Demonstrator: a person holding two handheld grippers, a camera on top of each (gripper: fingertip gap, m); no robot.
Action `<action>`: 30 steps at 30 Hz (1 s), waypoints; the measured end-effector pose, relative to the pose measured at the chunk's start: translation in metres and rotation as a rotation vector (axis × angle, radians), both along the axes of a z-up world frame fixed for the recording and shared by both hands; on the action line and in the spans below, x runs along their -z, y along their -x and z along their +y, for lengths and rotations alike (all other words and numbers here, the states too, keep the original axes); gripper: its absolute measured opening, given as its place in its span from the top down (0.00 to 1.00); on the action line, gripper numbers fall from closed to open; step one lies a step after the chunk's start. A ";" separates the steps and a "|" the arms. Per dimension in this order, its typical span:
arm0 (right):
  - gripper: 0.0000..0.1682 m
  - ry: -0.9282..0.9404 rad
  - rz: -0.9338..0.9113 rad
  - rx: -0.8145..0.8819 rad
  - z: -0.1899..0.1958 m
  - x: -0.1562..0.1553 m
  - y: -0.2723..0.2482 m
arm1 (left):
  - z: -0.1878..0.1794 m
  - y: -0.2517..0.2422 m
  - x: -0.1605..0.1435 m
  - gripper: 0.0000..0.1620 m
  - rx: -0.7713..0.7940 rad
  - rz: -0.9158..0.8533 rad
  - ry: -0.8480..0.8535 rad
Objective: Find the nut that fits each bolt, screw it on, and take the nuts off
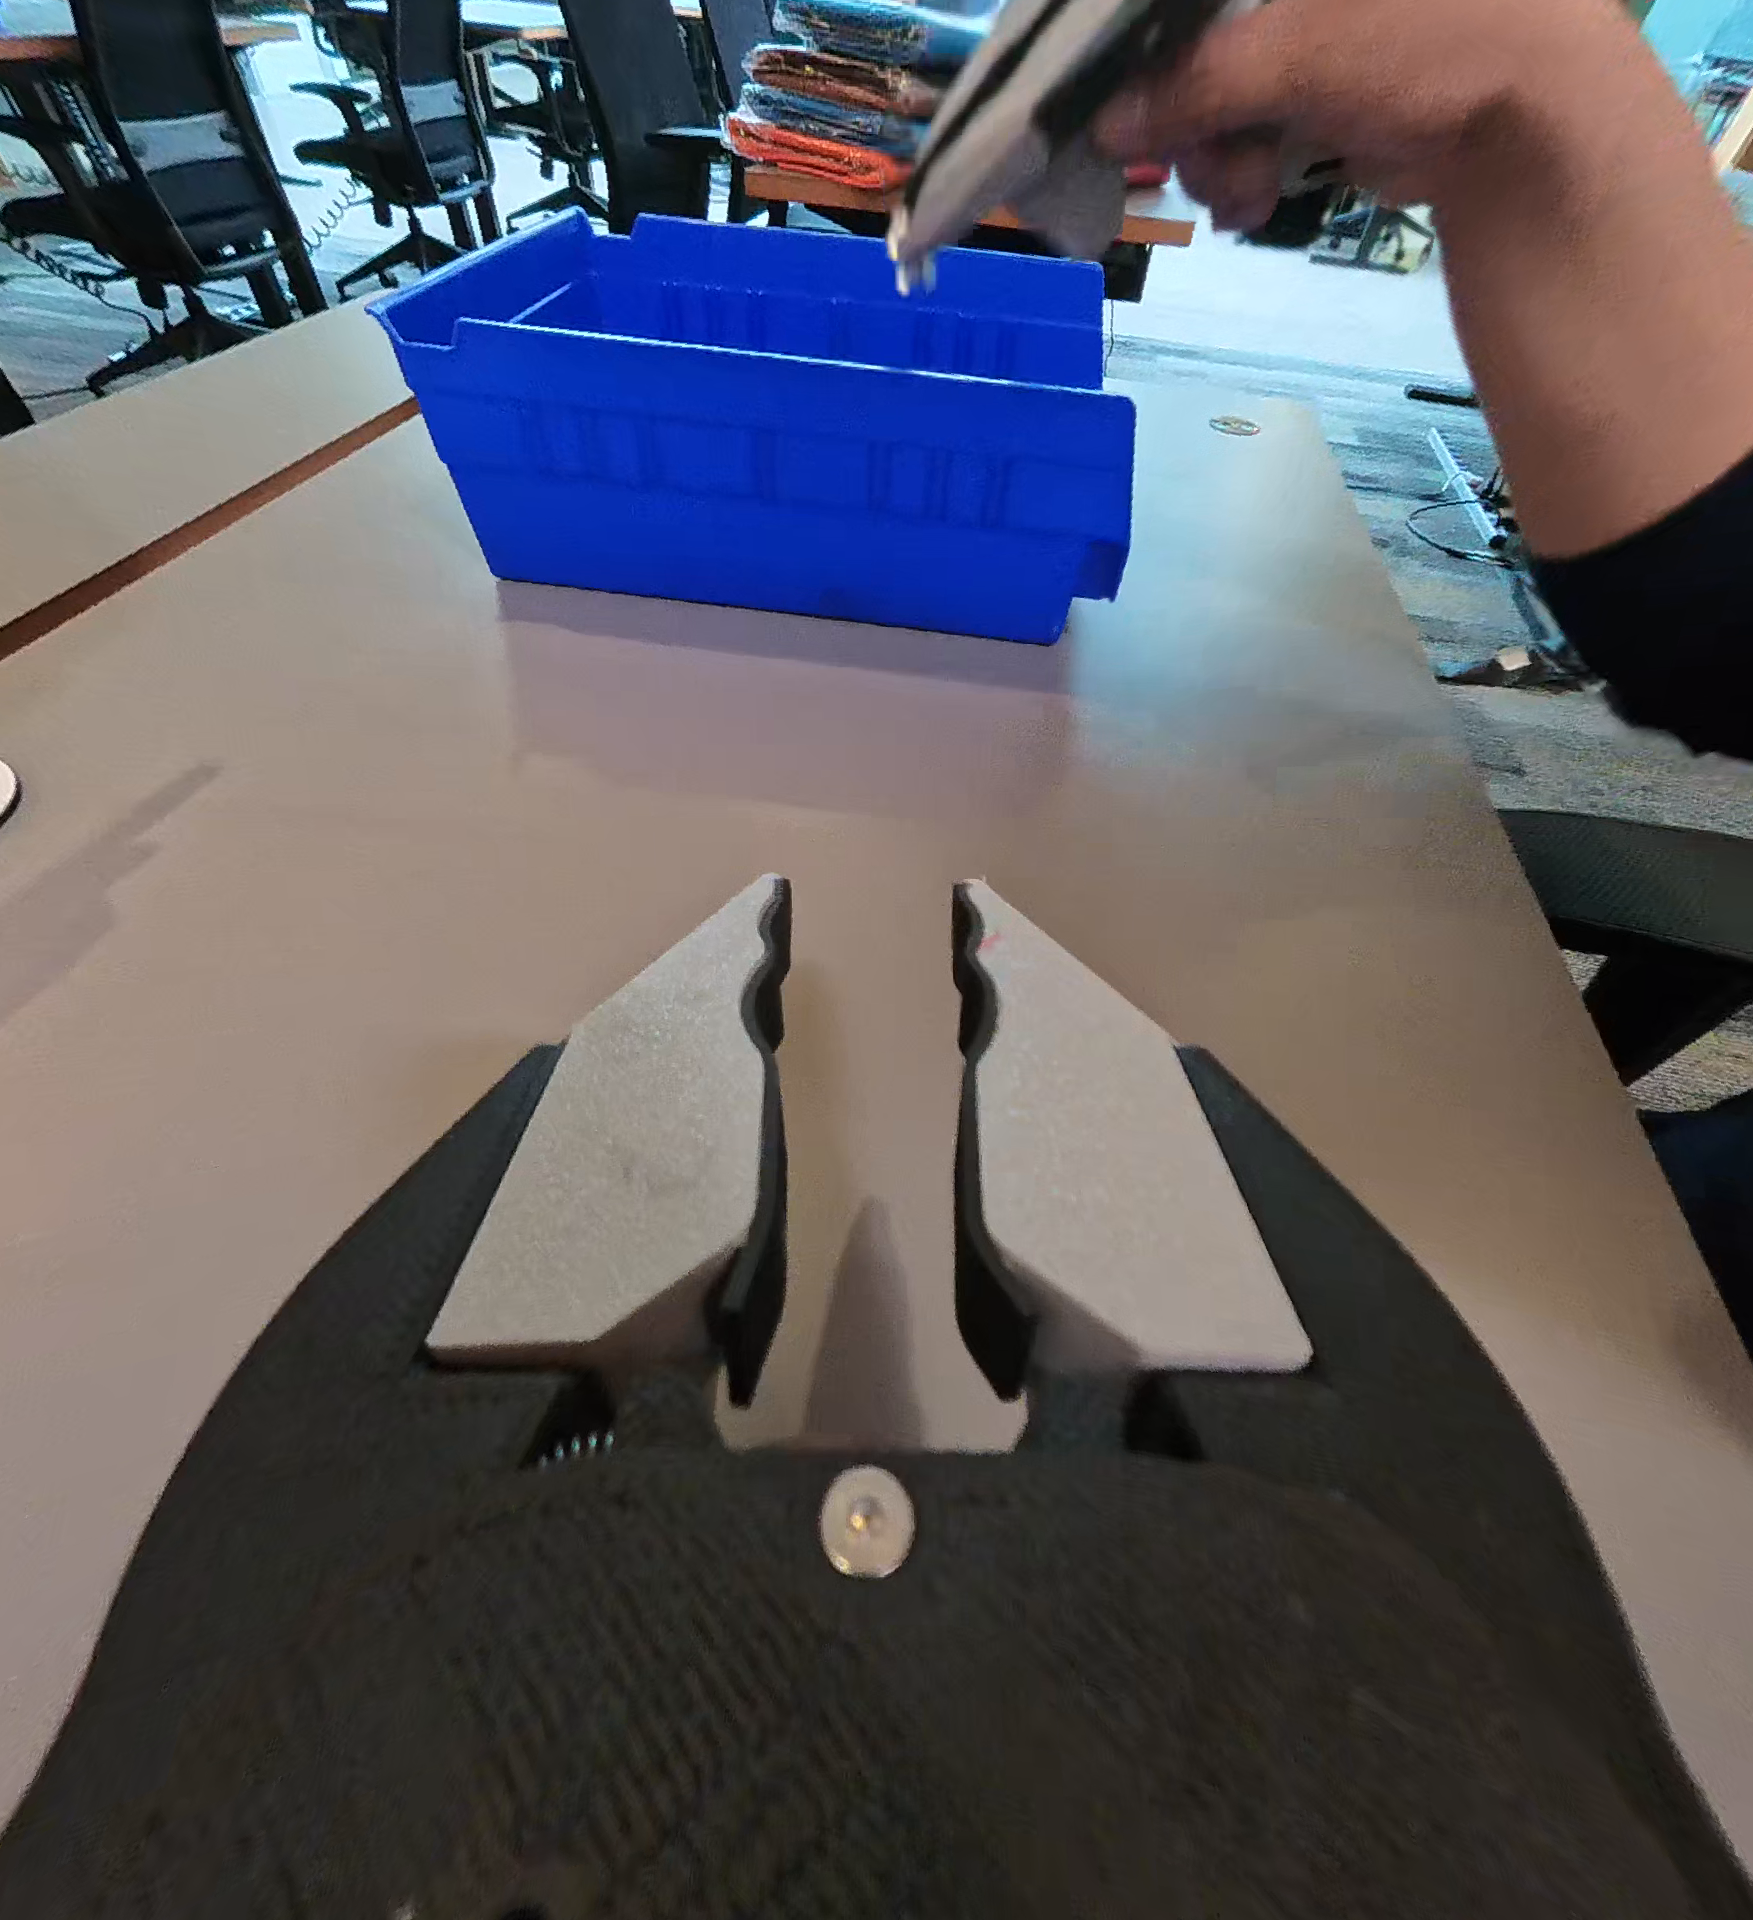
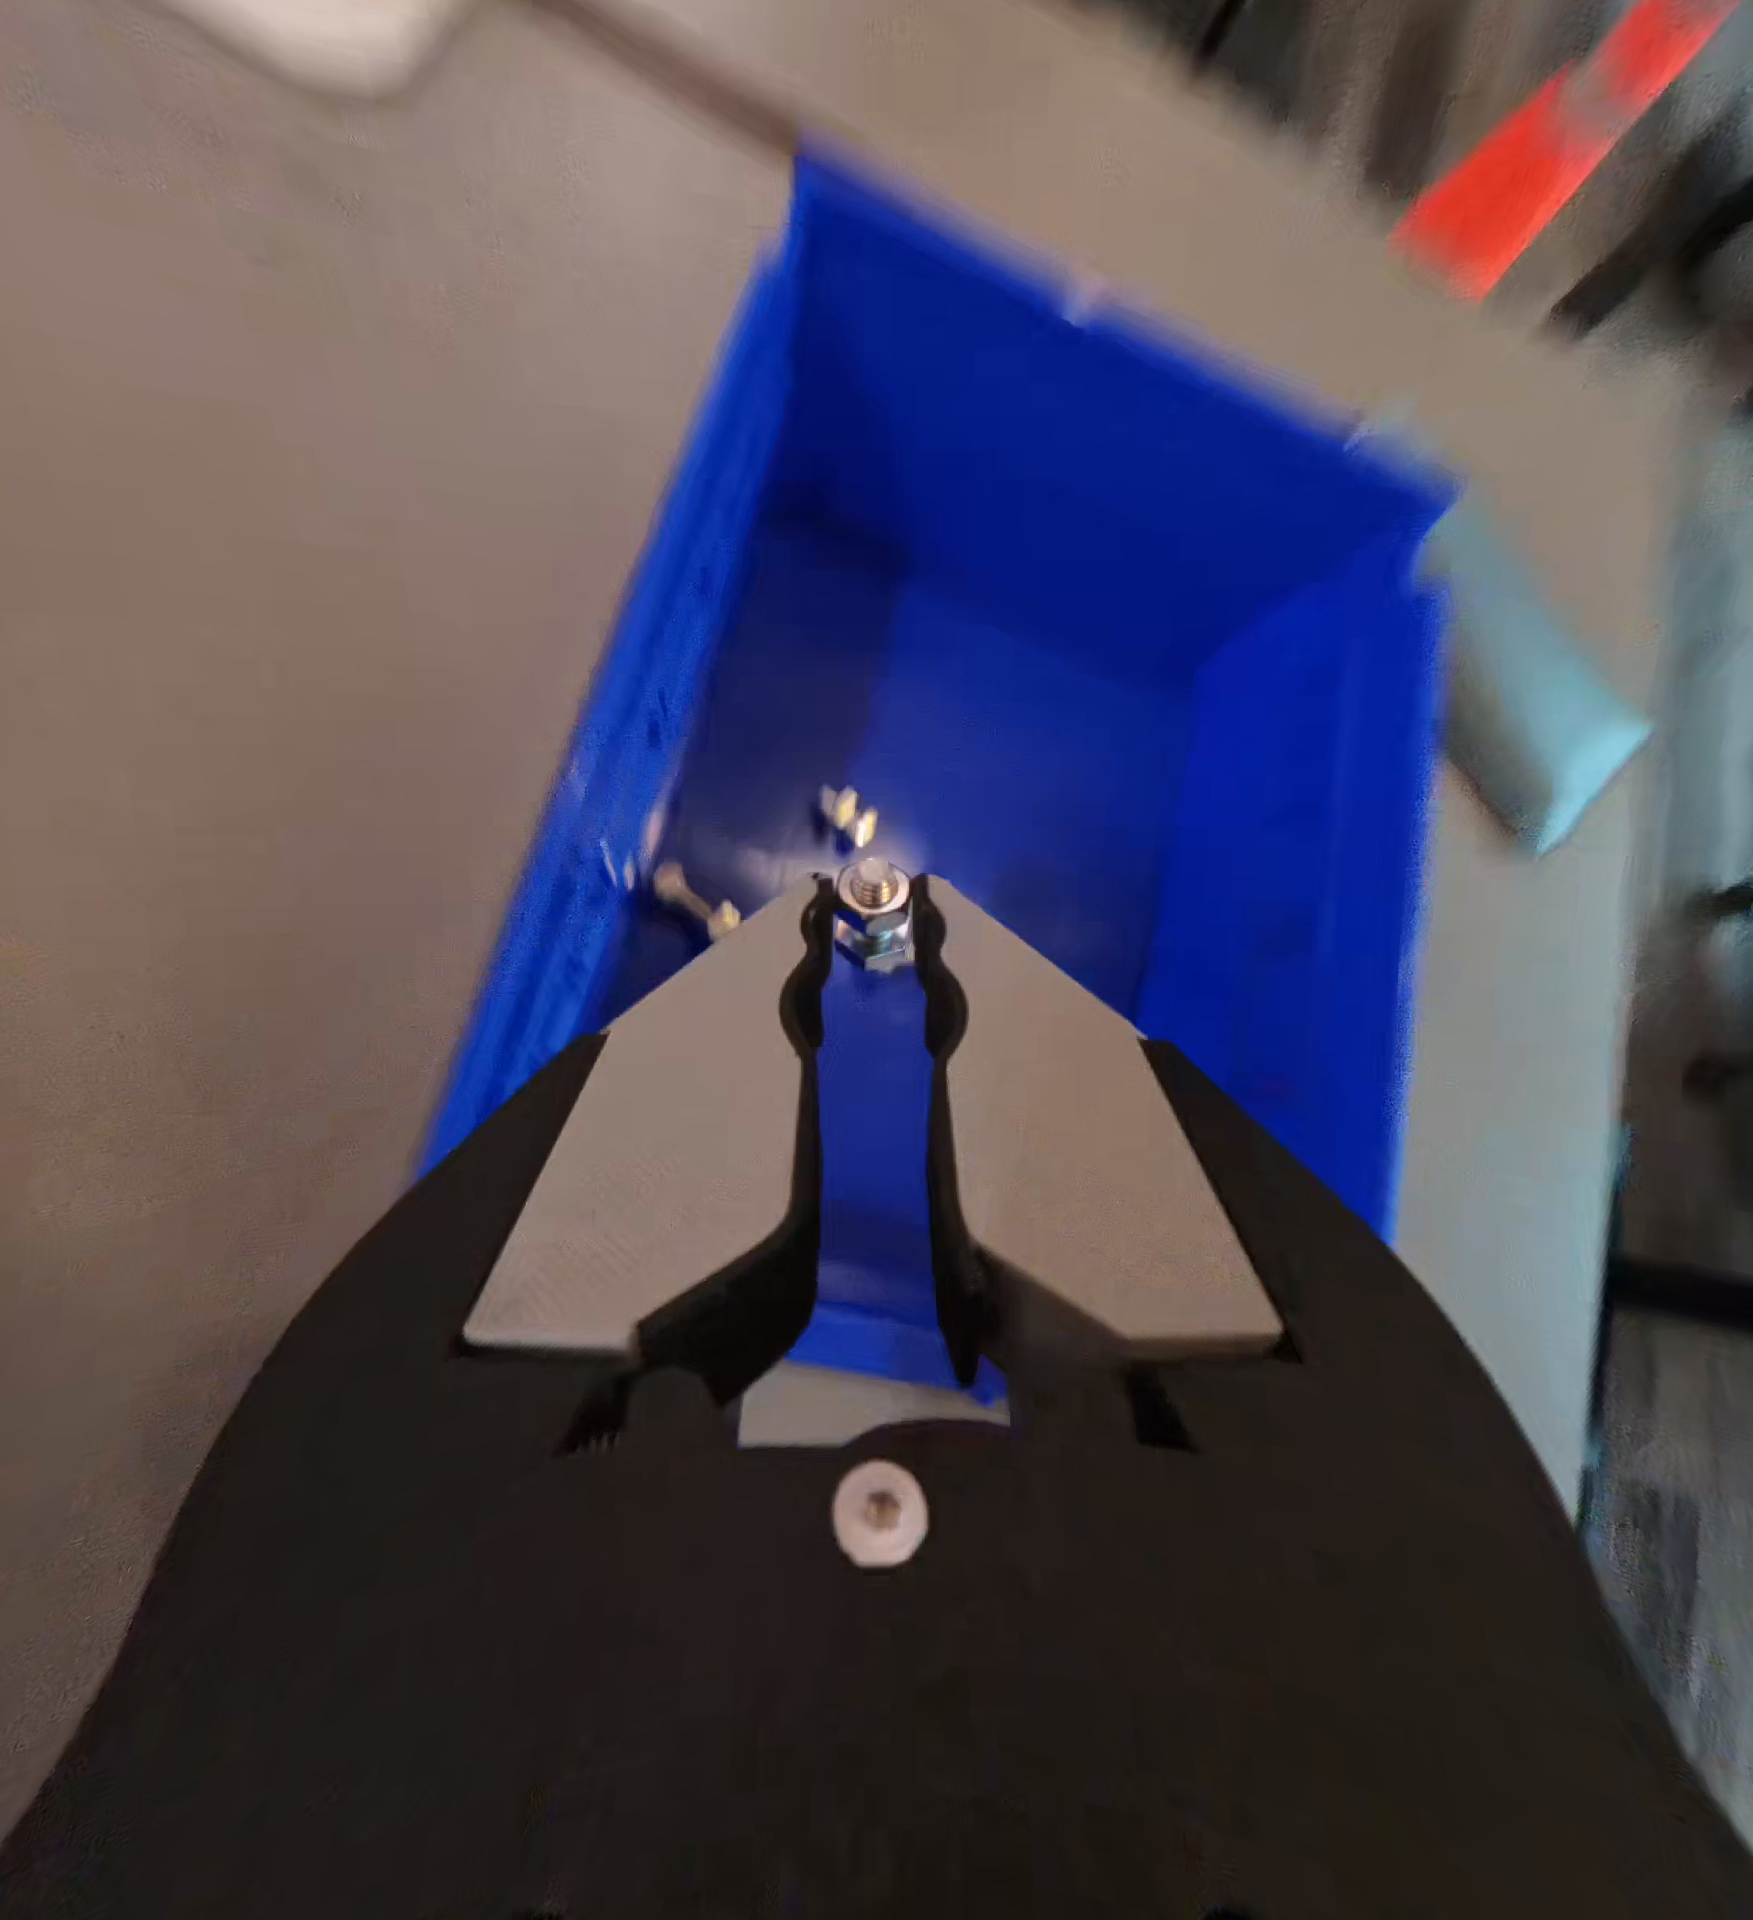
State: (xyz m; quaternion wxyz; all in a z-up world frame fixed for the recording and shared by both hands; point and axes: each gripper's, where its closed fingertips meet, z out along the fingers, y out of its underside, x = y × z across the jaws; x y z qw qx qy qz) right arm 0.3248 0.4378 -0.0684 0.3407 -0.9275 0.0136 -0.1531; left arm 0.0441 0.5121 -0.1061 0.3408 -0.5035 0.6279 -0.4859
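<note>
Left gripper (image 1: 872,904) gapes empty; only right gripper's (image 2: 872,899) view shows its clamped bolt (image 2: 874,914) above bin (image 2: 1267,831).

Bin (image 1: 799,499) on table (image 1: 332,935); loose nuts (image 2: 848,814) in bin, bolt (image 2: 874,914) above.

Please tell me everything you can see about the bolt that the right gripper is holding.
The bolt is small, of shiny silver metal. Its threaded end points toward the camera, and a nut appears to sit on it, with the hex head below. The right gripper is shut on it at the very fingertips. It hangs over the open blue bin, touching only the fingers. From the left wrist view it shows as a small blurred glint above the bin's far rim.
</note>
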 end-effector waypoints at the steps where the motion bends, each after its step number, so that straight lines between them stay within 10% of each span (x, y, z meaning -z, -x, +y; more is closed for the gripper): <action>1: 0.92 0.078 0.051 -0.009 -0.002 0.022 -0.005 | 0.000 0.000 0.000 0.82 0.000 -0.003 -0.001; 10: 0.89 0.401 0.157 0.004 -0.009 0.097 -0.023 | 0.010 0.002 0.000 0.83 -0.030 -0.006 -0.007; 14: 0.77 0.219 0.032 0.074 -0.007 0.038 -0.023 | 0.012 0.003 -0.002 0.83 -0.031 -0.007 0.029; 19: 0.83 -0.250 0.120 -0.424 0.042 -0.060 0.148 | 0.006 0.000 0.004 0.82 -0.011 0.017 0.028; 30: 0.85 -0.241 0.253 -0.609 0.111 0.059 0.235 | 0.009 0.024 -0.043 0.79 -0.048 -0.029 0.007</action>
